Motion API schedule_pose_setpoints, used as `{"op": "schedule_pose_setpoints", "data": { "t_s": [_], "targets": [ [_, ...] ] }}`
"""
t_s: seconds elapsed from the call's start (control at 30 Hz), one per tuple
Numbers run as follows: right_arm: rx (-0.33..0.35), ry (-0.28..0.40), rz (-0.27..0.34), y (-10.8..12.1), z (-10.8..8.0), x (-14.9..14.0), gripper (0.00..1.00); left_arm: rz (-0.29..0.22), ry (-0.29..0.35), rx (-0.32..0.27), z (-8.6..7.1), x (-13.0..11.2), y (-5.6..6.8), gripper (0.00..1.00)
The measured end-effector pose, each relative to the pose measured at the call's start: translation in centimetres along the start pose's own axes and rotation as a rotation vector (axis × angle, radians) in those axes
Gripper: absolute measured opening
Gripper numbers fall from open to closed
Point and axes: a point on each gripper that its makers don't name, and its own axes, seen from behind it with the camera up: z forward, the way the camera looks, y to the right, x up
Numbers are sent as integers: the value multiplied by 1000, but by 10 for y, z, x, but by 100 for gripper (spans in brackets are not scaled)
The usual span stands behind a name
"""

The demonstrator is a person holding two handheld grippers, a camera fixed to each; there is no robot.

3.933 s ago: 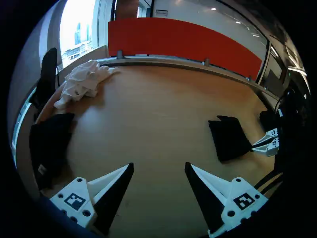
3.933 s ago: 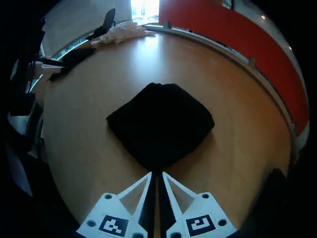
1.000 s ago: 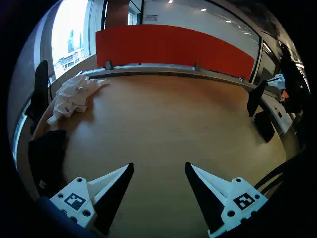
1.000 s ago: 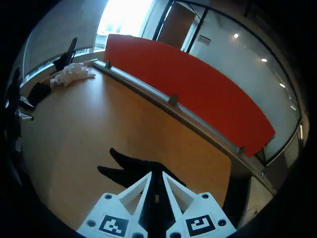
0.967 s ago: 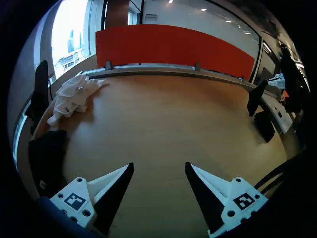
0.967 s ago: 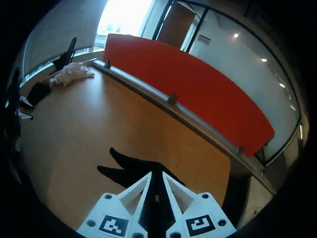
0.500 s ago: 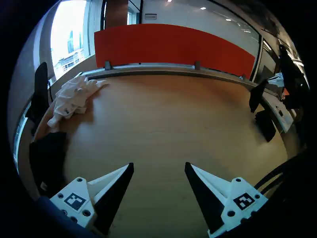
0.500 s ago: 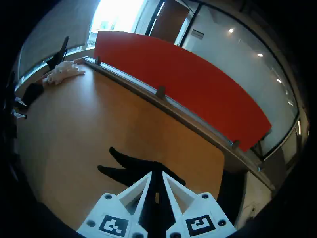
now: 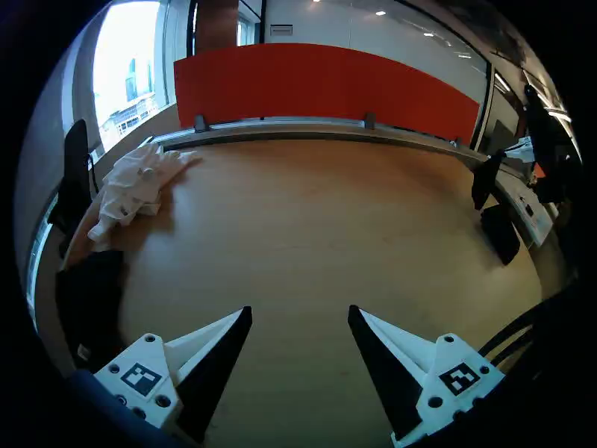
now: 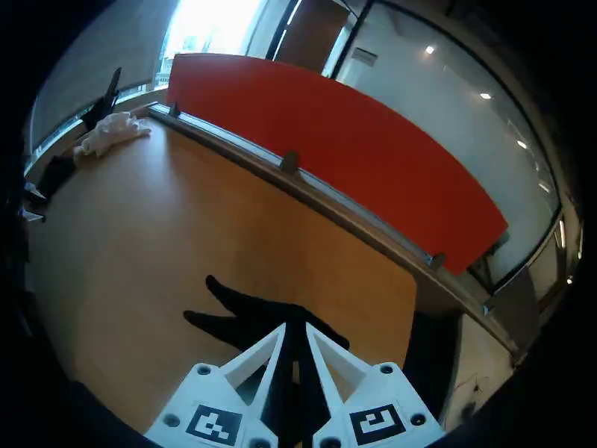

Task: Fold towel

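My right gripper (image 10: 295,332) is shut on a black towel (image 10: 250,317), which hangs bunched from its fingers above the wooden table (image 10: 186,224). In the left gripper view the same black towel (image 9: 486,178) dangles at the far right over the table's edge. My left gripper (image 9: 298,317) is open, low over the table (image 9: 313,216), with nothing between its fingers. A pile of white towels (image 9: 136,188) lies at the far left corner, also in the right gripper view as the white pile (image 10: 112,131). Another black towel (image 9: 88,302) lies at the near left.
A red divider panel (image 9: 328,78) on a grey rail borders the table's far side. A dark object (image 9: 500,231) sits by the table's right edge. A black chair back (image 9: 74,168) stands beyond the left edge, with windows behind it.
The right gripper has lifted the black towel off the table, where it lay flat 3.9 s ago, and carries it on to the right. The left gripper stays open and has barely moved.
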Motion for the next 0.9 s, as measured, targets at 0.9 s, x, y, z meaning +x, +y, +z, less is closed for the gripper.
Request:
{"op": "schedule_pose_setpoints", "data": {
  "t_s": [0.9],
  "targets": [
    [-16,-57,87,1,-51,-79,4,36,5,-38,0,5,18,96]
  ]
}}
